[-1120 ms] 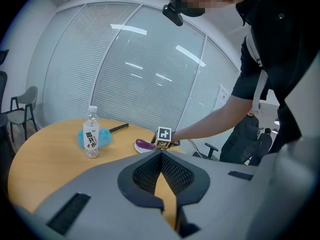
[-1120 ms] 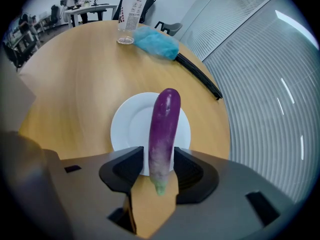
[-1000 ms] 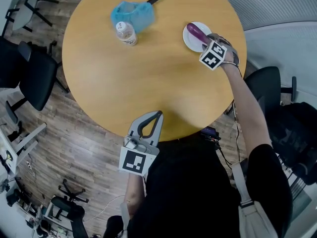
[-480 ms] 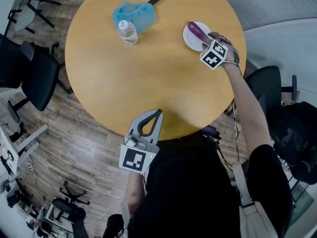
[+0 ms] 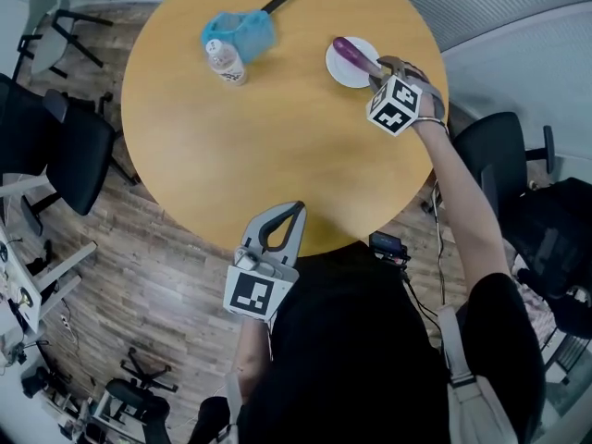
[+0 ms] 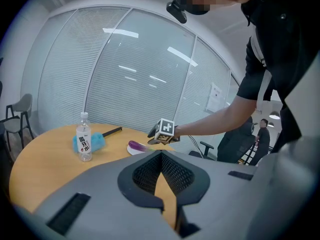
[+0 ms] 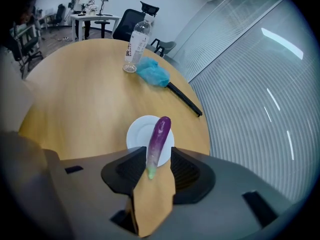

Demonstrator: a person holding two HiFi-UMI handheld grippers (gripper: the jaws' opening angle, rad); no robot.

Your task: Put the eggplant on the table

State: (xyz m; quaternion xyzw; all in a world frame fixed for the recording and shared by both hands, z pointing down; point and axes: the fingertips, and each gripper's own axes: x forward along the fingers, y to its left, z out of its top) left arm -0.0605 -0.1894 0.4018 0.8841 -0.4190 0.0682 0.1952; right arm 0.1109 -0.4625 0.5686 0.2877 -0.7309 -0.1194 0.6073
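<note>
The purple eggplant (image 7: 158,139) has its green stem end between the jaws of my right gripper (image 7: 154,156), which are closing and grip it. Its far end hangs over the small white plate (image 7: 135,134). In the head view the eggplant (image 5: 350,53) points away from my right gripper (image 5: 375,70) above the plate (image 5: 344,72) at the far right of the round wooden table (image 5: 277,137). My left gripper (image 5: 297,208) sits shut and empty at the table's near edge. From the left gripper view the eggplant (image 6: 136,146) shows small in the distance.
A water bottle (image 5: 223,61) stands at the far left of the table beside a blue duster (image 5: 242,30) with a long black handle. Dark office chairs (image 5: 65,146) stand on the wood floor to the left, another chair (image 5: 499,146) to the right.
My right gripper has closed on the eggplant's stem end and risen a little, lifting it off the plate. The left gripper has hardly moved.
</note>
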